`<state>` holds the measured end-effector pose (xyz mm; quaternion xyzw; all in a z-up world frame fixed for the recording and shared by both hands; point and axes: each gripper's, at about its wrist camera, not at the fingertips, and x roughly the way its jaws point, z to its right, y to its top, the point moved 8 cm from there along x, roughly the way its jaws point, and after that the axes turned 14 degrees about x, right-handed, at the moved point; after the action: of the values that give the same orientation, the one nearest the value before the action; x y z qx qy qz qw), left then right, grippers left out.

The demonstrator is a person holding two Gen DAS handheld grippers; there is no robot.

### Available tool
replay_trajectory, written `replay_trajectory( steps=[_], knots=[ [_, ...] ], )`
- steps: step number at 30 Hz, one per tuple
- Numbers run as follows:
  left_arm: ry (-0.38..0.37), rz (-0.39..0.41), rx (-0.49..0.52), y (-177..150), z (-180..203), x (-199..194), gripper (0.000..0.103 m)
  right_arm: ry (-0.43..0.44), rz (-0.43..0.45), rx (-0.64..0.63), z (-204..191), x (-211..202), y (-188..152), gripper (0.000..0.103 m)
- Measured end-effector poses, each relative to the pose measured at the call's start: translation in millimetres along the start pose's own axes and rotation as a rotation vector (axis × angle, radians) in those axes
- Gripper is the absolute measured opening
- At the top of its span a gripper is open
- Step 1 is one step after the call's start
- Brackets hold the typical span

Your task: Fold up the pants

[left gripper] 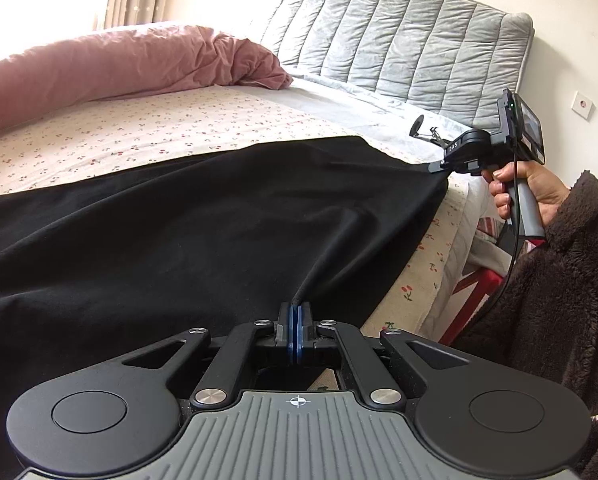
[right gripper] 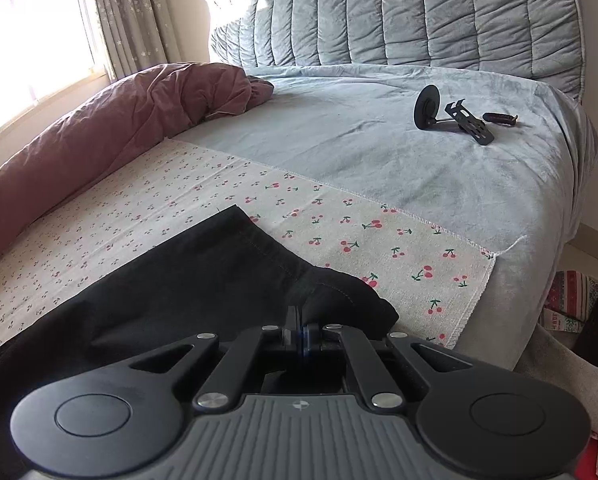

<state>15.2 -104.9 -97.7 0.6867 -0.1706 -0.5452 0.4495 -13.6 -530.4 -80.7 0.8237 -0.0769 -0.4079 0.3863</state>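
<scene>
Black pants [left gripper: 187, 224] lie spread across a cherry-print sheet [left gripper: 99, 136] on the bed. My left gripper [left gripper: 298, 312] is shut, its blue pads pinching a raised edge of the black cloth at the near side. At the right, a hand holds my right gripper [left gripper: 439, 167], shut on the far corner of the pants. In the right wrist view my right gripper [right gripper: 300, 330] is shut on a bunched hem of the pants [right gripper: 203, 280].
A rolled pink duvet [left gripper: 111, 64] lies along the far side by the window. A grey quilted headboard [right gripper: 419, 12] stands behind a grey blanket [right gripper: 339, 128] carrying a small black stand [right gripper: 451, 114]. The bed's edge [left gripper: 455, 240] drops off at right, with red furniture [left gripper: 475, 284] below.
</scene>
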Motion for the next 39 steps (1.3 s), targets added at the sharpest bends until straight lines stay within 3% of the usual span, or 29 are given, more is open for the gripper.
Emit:
replay_trajectory(
  steps=[6, 9, 10, 11, 12, 14, 16, 21, 25, 30, 32, 35, 37, 39],
  knots=[
    [-0.02, -0.027, 0.008, -1.7, 2.6, 3.5, 0.0, -0.05, -0.017, -0.048, 3.4, 1.7, -5.9, 0.001],
    [-0.06, -0.069, 0.012, -5.0, 3.5, 5.9, 0.002, -0.138, -0.037, -0.067, 13.0, 9.8, -9.4, 0.004],
    [-0.072, -0.077, 0.01, -5.6, 3.5, 5.0, 0.008, -0.164, -0.033, -0.067, 16.4, 10.8, -8.4, 0.019],
    [-0.082, -0.078, 0.001, -6.3, 2.1, 2.4, 0.016, -0.181, -0.023, -0.062, 19.2, 9.9, -6.2, 0.027],
    [-0.083, -0.069, -0.01, -5.7, -1.2, -3.1, 0.023, -0.195, 0.002, -0.049, 23.0, 6.6, -1.4, 0.044],
    [-0.029, -0.021, -0.032, 0.4, -12.9, -17.5, 0.066, -0.169, 0.044, -0.038, 22.7, -1.6, 8.2, 0.047],
    [0.05, 0.039, -0.036, 10.2, -30.7, -35.1, 0.078, -0.128, 0.049, -0.039, 16.5, -4.5, 17.4, 0.047],
    [0.284, 0.001, -0.055, 30.9, -105.0, -52.9, 0.078, -0.037, -0.002, -0.03, -14.7, 10.9, 38.0, 0.051],
    [0.397, -0.064, -0.063, 36.8, -169.9, -42.1, 0.078, 0.024, -0.037, -0.054, -43.7, 35.0, 52.5, 0.058],
    [0.439, -0.159, -0.13, 21.0, -244.1, -13.3, 0.074, 0.081, -0.058, -0.008, -58.9, 81.8, 68.0, 0.057],
    [0.451, -0.17, -0.163, 11.1, -264.4, -4.7, 0.072, 0.105, -0.034, -0.012, -59.0, 97.6, 68.7, 0.055],
    [0.46, -0.163, -0.195, -3.5, -284.1, 2.3, 0.063, 0.153, -0.065, -0.014, -56.0, 118.0, 62.5, 0.048],
    [0.429, -0.136, -0.219, -12.5, -290.2, 4.4, 0.062, 0.174, -0.072, -0.013, -53.4, 126.6, 62.3, 0.046],
    [0.385, -0.151, -0.252, -21.0, -296.4, 9.4, 0.055, 0.193, -0.067, 0.003, -51.0, 131.9, 63.9, 0.046]
  ],
)
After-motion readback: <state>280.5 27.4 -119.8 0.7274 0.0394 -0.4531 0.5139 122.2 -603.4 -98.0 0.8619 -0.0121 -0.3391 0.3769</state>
